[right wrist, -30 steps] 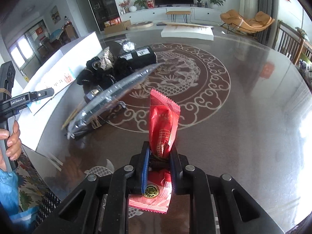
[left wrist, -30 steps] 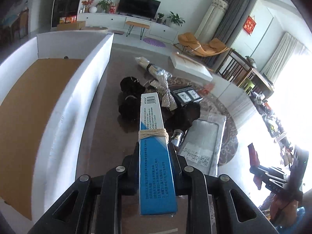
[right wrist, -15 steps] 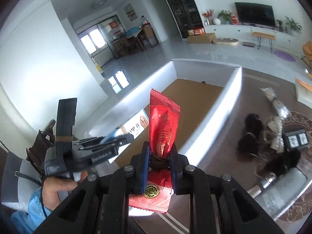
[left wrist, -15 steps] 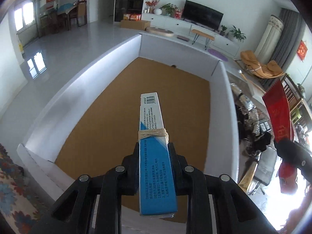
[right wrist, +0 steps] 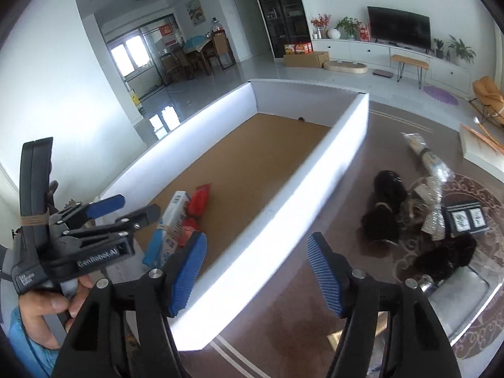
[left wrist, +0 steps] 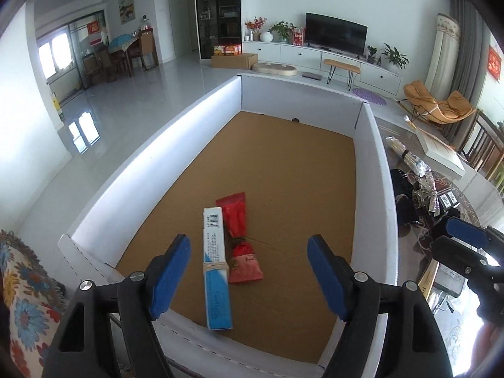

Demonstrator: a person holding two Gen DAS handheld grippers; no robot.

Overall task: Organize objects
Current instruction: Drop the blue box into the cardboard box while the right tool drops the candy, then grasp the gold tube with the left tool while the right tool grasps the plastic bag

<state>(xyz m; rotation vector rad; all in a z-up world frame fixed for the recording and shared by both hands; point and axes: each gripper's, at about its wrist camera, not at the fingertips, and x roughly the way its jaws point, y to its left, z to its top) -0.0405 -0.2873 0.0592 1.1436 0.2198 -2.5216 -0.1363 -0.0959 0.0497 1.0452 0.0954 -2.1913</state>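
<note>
Blue box (left wrist: 215, 264) and red packet (left wrist: 241, 239) lie side by side, touching, on the brown floor of the big white box (left wrist: 373, 189). Left gripper (left wrist: 249, 271) and right gripper (right wrist: 256, 271) are opening with nothing between them; lift both straight up, probably clear of the walls. A second ago each squeezed its item.

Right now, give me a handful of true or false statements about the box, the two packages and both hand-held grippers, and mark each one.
1. The blue and white carton lies on the brown floor of the white box. True.
2. The red packet is clamped in the right hand-held gripper. False: it lies in the box beside the carton, and nothing is between those opening jaws.
3. The left hand-held gripper is shut. False: its jaws are opening, with nothing gripped.
4. Dark items remain on the table outside the box. True.
</note>
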